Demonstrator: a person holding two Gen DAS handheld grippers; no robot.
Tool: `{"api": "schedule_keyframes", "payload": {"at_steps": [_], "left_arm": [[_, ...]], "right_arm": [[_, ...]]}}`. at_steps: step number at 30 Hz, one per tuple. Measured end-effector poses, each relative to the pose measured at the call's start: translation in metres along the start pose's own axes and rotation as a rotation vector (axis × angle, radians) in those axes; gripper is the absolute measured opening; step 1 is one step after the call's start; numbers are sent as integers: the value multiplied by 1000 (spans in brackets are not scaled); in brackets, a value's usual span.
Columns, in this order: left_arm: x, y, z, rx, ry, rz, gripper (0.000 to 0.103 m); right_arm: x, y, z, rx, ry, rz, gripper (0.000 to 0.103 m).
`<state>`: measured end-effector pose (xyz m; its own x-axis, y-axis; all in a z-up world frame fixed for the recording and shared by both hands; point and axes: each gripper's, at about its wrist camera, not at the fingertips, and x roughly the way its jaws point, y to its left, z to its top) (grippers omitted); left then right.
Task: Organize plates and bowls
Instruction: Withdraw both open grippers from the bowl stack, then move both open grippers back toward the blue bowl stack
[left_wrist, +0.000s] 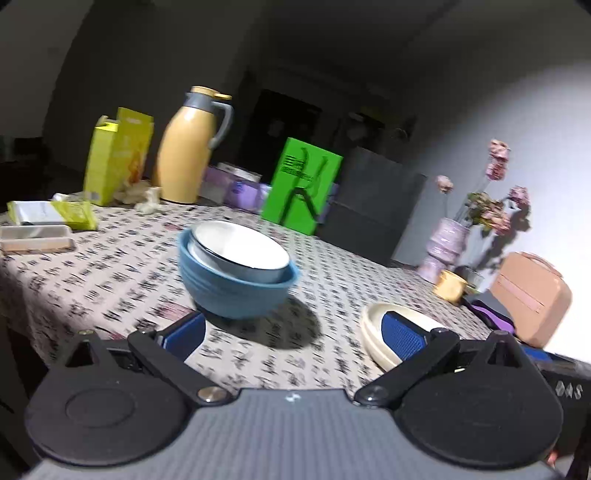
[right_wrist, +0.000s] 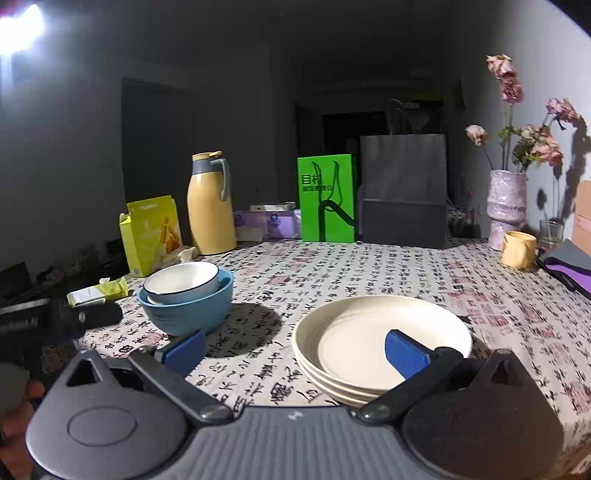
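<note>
Tablecloth (right_wrist: 332, 266) with script print, dim room, both grippers (left_wrist: 295, 332) (right_wrist: 295, 347) spread, empty

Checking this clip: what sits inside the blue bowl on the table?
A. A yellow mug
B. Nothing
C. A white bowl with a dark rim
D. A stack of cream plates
C: a white bowl with a dark rim is nested, slightly tilted, in the blue bowl; the cream plates sit apart on the tablecloth.
</note>
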<state>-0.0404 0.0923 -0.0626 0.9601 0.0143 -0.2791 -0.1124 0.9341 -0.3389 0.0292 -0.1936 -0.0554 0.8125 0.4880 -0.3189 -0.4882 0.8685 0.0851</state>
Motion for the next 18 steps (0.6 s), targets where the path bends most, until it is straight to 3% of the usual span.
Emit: {"api": "schedule_keyframes", "payload": {"at_steps": [3,8,18], "left_arm": [[-5,-8,-10,31,-27,-12,103],[-9,-10,-15,51,-68,37,103],[0,-9,-23,50,-13,30,103]], "right_arm": [[3,-2,0,11,4,-20,103],[4,-6,-1,50,-5,-37,103],[7,-4,-8,62,24,-32,103]]}}
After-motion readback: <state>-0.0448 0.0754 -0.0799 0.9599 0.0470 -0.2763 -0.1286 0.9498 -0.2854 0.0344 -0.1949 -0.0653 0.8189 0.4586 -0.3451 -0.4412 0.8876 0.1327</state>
